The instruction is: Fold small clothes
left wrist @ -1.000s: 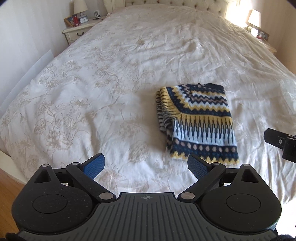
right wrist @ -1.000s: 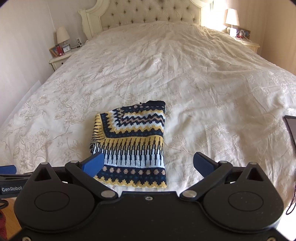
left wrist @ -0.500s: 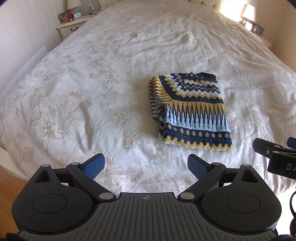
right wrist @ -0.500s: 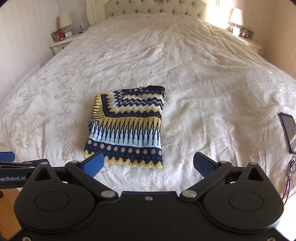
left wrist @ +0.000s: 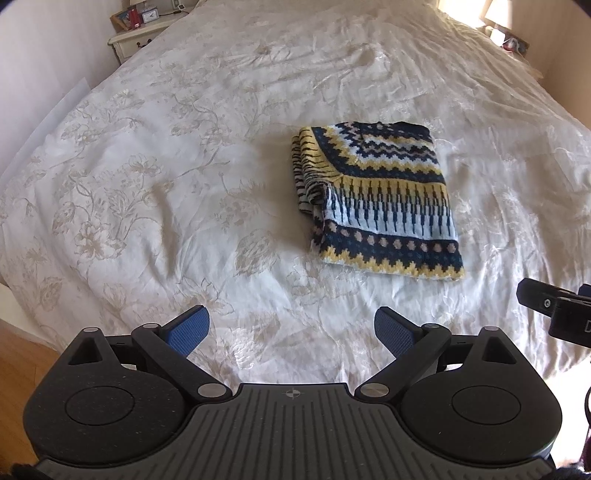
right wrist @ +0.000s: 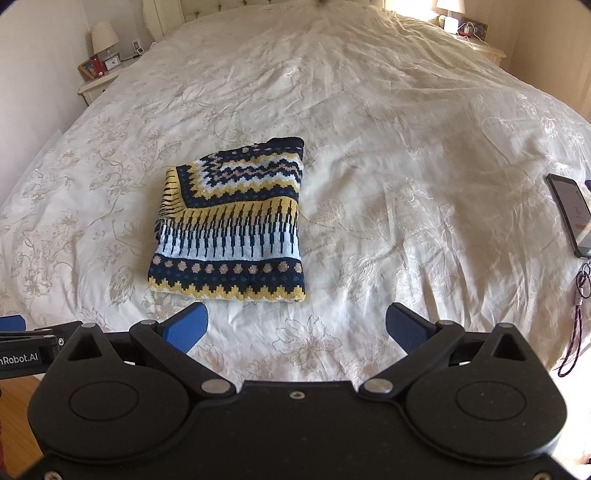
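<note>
there, on the bed (left wrist: 184, 155), the folded jumper (left wrist: 380, 199) lay flat on the cream flowered cover, a neat rectangle of navy, yellow and pale blue knit with zigzag and dotted bands. its yellow zigzag hem faced the cameras, and on its left side the layers of the fold showed as striped edges. in the right wrist view the jumper (right wrist: 231, 221) sat left of centre, with bare cover all round it.

the left claw (left wrist: 291, 328) hung above the near end of the bed, its two blue pads spread wide with nothing between them — the jumper lay beyond it and a little to its right, well apart from the fingertips. the right claw (right wrist: 295, 326) was likewise spread wide and empty, held over the cover just short of the hem, not touching it. each claw's black body showed at the edge of the other's view: the right one at the far right of the left wrist view, the left one at the far left of the right wrist view.

a phone (right wrist: 570, 214) lay on the cover at the right edge, a cord (right wrist: 576, 321) trailing below it. a bedside cabinet (right wrist: 99, 83) with a lamp (right wrist: 104, 37) and a small clock stood left of the bed — another lamp (right wrist: 450, 7) stood at the far right corner.
</note>
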A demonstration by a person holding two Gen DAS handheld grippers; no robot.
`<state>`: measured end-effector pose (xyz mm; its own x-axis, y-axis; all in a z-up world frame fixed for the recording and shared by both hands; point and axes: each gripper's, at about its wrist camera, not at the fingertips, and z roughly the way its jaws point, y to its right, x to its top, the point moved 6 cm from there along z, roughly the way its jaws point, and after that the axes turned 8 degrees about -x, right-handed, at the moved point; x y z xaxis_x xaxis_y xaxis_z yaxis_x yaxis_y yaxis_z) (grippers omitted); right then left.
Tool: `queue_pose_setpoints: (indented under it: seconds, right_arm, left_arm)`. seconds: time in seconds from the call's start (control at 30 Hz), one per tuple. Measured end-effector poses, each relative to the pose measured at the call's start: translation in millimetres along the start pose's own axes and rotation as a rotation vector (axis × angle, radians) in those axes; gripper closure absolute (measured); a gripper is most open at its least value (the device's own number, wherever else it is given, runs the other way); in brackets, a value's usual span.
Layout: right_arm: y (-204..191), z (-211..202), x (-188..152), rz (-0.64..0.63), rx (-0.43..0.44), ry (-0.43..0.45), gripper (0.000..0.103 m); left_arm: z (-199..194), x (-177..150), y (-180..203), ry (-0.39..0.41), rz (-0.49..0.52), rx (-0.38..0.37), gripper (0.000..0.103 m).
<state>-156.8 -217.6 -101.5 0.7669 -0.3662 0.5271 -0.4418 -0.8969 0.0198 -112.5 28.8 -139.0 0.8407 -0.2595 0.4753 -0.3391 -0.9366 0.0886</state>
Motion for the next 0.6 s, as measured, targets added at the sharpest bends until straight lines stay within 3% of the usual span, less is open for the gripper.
queue_pose_setpoints:
  seconds: [0.6]
  right_arm:
    - [-2.5, -0.7, 0.2, -0.009, 0.017, -0.004, 0.001]
  left_arm:
    - [0.9, -2.6, 10.5, -0.009, 0.028, -0.003, 0.006]
